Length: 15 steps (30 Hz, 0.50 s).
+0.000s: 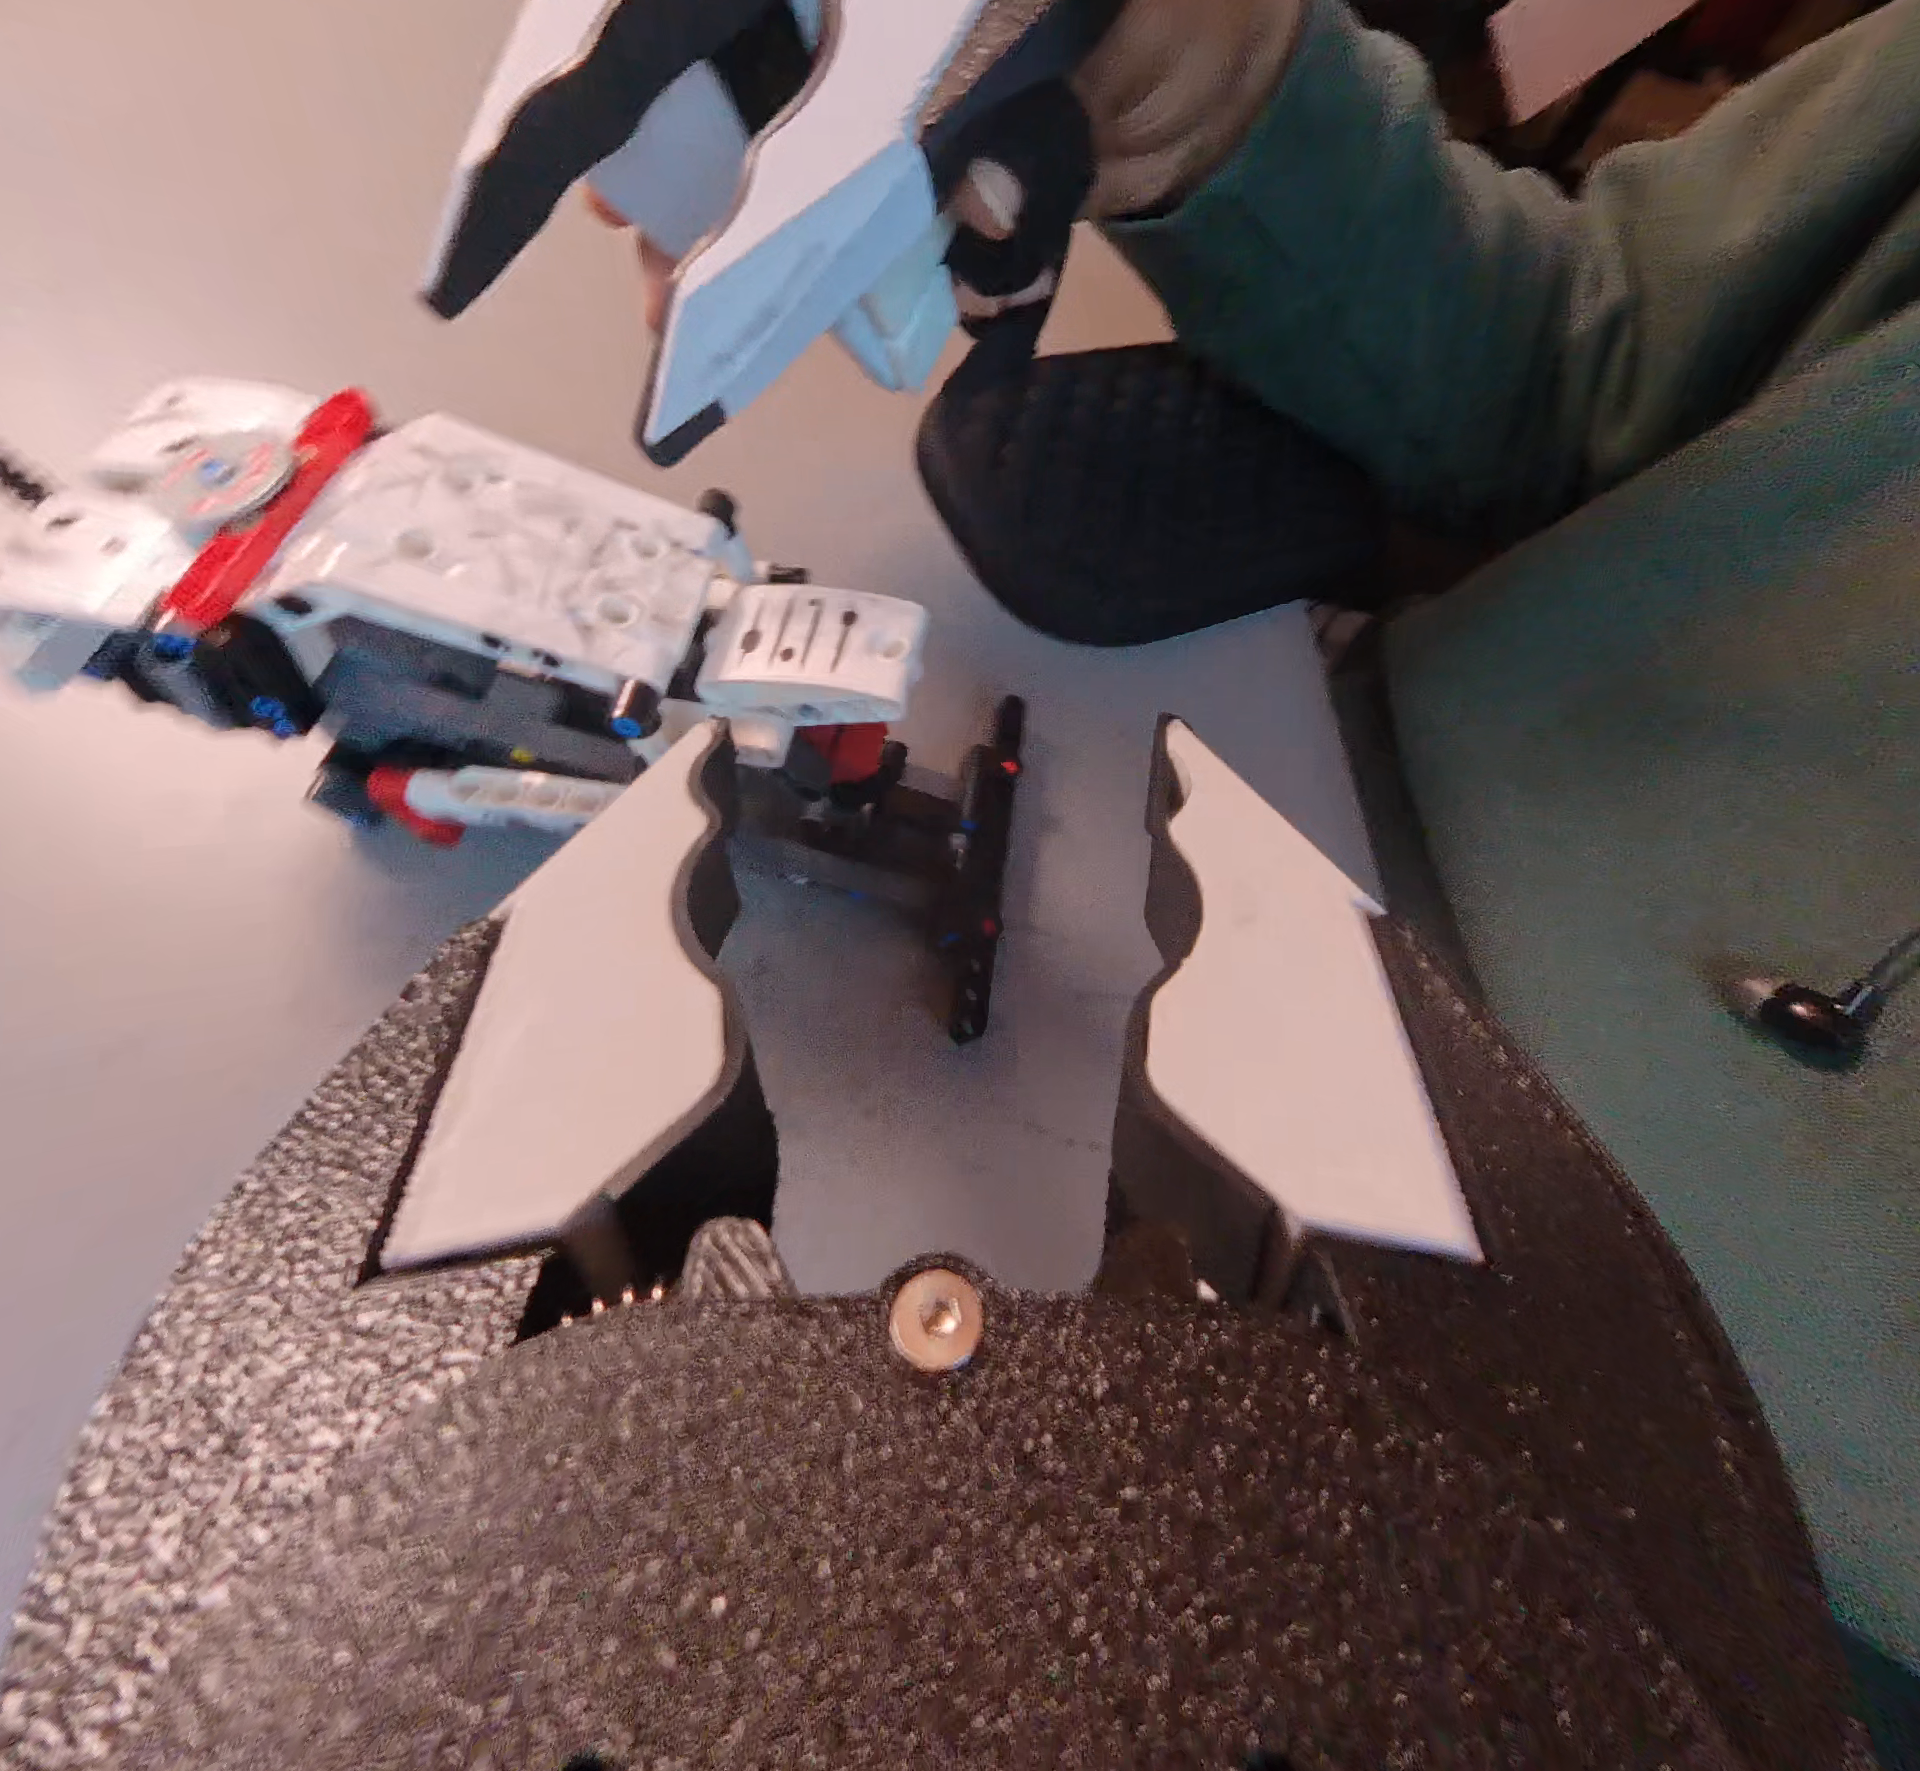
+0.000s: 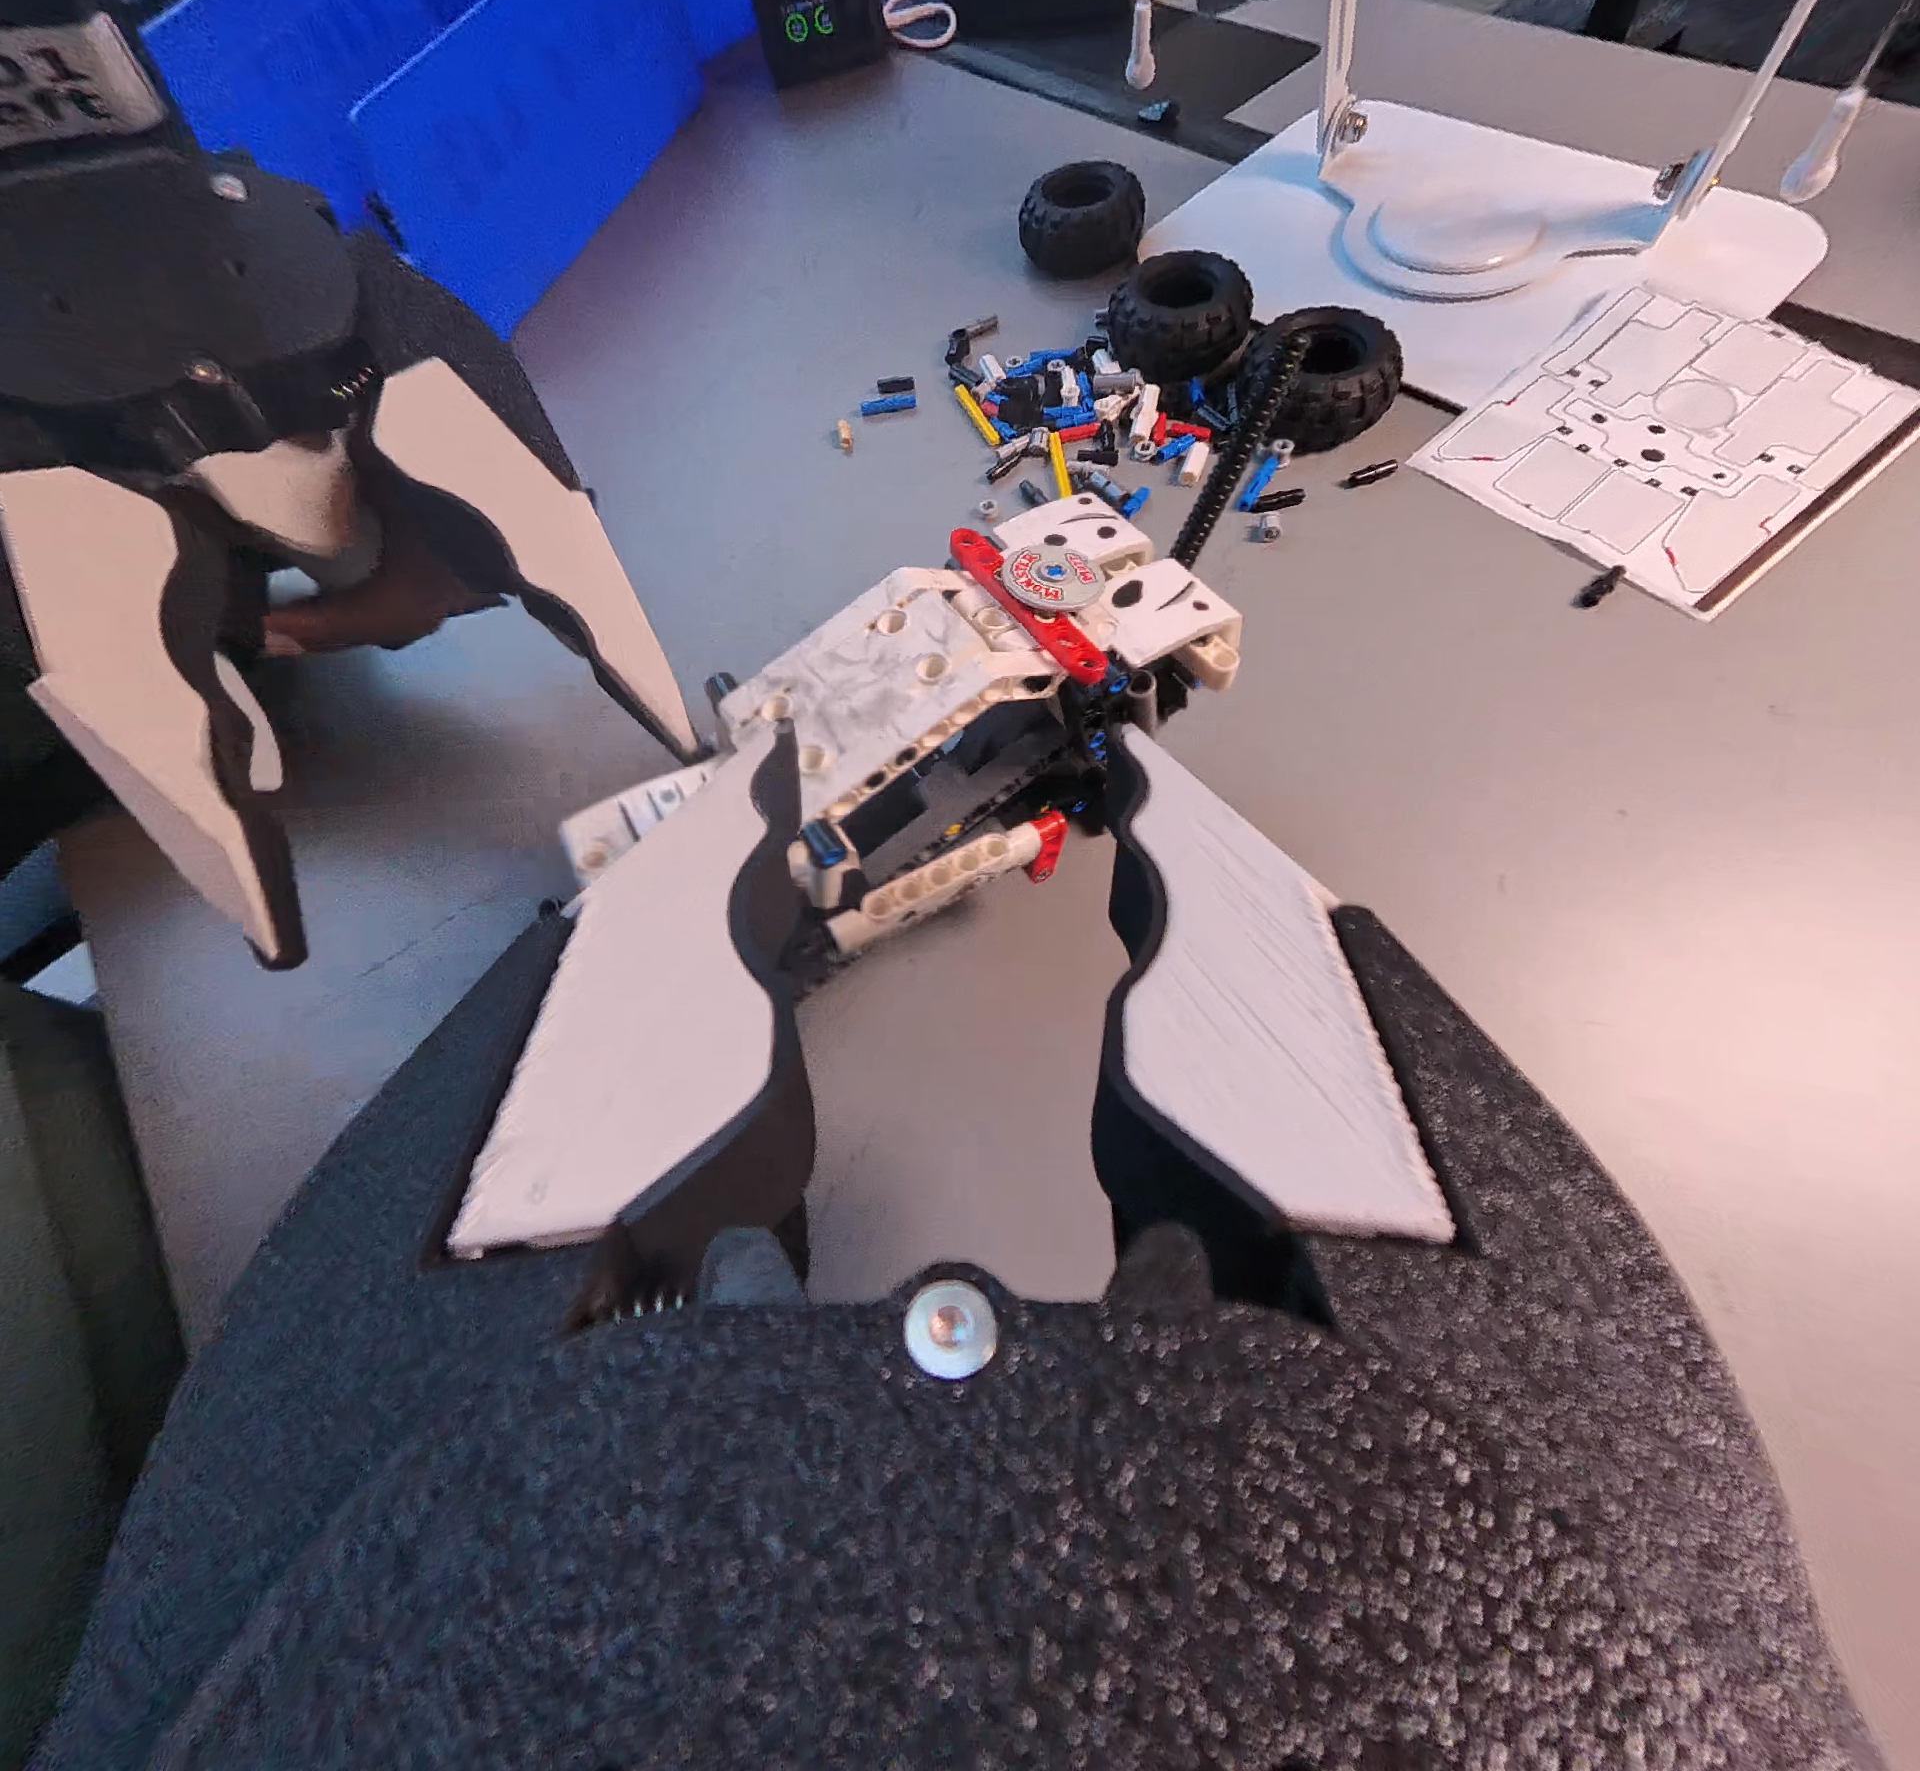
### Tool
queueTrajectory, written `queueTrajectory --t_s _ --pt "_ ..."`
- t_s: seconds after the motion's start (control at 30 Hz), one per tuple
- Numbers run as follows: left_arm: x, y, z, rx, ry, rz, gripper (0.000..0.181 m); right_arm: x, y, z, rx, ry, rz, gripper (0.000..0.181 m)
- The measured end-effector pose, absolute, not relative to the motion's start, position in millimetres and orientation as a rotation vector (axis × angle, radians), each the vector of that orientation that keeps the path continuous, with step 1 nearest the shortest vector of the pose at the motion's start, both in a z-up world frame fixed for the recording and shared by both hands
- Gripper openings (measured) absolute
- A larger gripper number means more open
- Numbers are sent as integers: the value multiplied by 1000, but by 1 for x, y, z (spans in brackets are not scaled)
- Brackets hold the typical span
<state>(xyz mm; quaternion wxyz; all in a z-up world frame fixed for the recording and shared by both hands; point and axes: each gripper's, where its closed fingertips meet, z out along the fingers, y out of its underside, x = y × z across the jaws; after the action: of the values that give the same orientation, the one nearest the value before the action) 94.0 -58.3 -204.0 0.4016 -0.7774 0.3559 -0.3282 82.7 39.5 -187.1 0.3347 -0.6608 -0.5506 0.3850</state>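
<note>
A white, black and red brick-built vehicle body (image 1: 499,547) lies on the grey table (image 1: 208,163), with a red beam and a round disc on top. My left gripper (image 1: 940,734) is open and empty, low over the table at the model's near end. A black beam assembly (image 1: 982,890) joined to the model lies between its fingertips. My right gripper (image 2: 951,745) is open and empty, with the model (image 2: 904,672) just ahead of its tips. In the left wrist view it (image 1: 556,371) hovers above the model. The left gripper (image 2: 478,848) shows at the left of the right wrist view.
Beyond the model lie a pile of small loose parts (image 2: 1081,412), a black toothed strip (image 2: 1236,443) and three black tyres (image 2: 1179,313). A white lamp base (image 2: 1507,215) and a printed sheet (image 2: 1673,433) are at the right, blue bins (image 2: 499,80) at the back left. A green sleeve (image 1: 1455,267) is at the right. Between my right fingertips and the white lamp base (image 2: 1507,215) there is roughly 35 cm.
</note>
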Motion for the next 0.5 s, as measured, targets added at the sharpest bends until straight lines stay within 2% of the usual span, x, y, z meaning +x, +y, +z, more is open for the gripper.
queueTrajectory --t_s 0.1,0.17,0.3,0.43,0.5 --pt "116 -68 -205 -1836 1006 -891 86 95 26 -183 -1751 -1518 923 76" --pt "115 -72 -201 -1809 1047 -892 73 95 11 -180 -1757 -1558 900 86" --pt "91 -65 -172 -1731 974 -853 66 81 7 -199 -1806 -1612 713 99" --pt "26 -30 -133 -1623 671 -562 73 59 6 -225 -1852 -1741 670 94" --pt "-12 -20 -118 -1559 538 -428 73 55 -1 -226 -1805 -1878 672 79"
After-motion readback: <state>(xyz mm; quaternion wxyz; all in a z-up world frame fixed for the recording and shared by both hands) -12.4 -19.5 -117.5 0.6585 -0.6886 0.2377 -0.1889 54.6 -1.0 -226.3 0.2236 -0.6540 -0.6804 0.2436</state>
